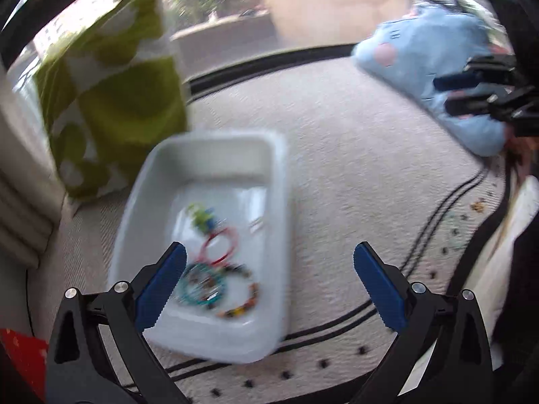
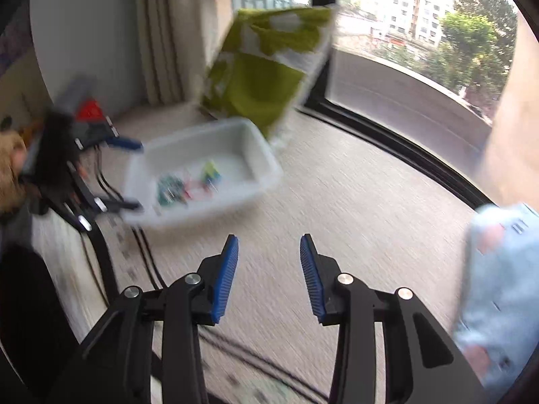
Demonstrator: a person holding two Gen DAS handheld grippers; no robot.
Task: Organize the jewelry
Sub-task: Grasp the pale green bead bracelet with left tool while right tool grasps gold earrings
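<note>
1. No brand, label or writing can be read in either view; both are smeared by blur, and the green-and-white patterned bag shows only blotches of colour.
2. The white tray sits on a pale woven rug with dark stripes, in the lower centre-left of the left wrist view and at middle left of the right wrist view.
3. The jewelry lies inside the tray: a red ring-shaped bracelet, a teal bracelet, a beaded bracelet of mixed colours and a small green and blue piece.
4. The left gripper has its blue-padded jaws spread wide with nothing between them; its left finger overlaps the tray's near corner in the picture.
5. The right gripper has its jaws apart with only bare rug showing between them.
6. Only the left wrist view separates the bracelets; in the right wrist view they are a blurred cluster.
7. Only the right wrist view shows buildings and trees through the window, at upper right.
8. A light blue plush toy lies at upper right in the left wrist view and at the right edge of the other.
</note>
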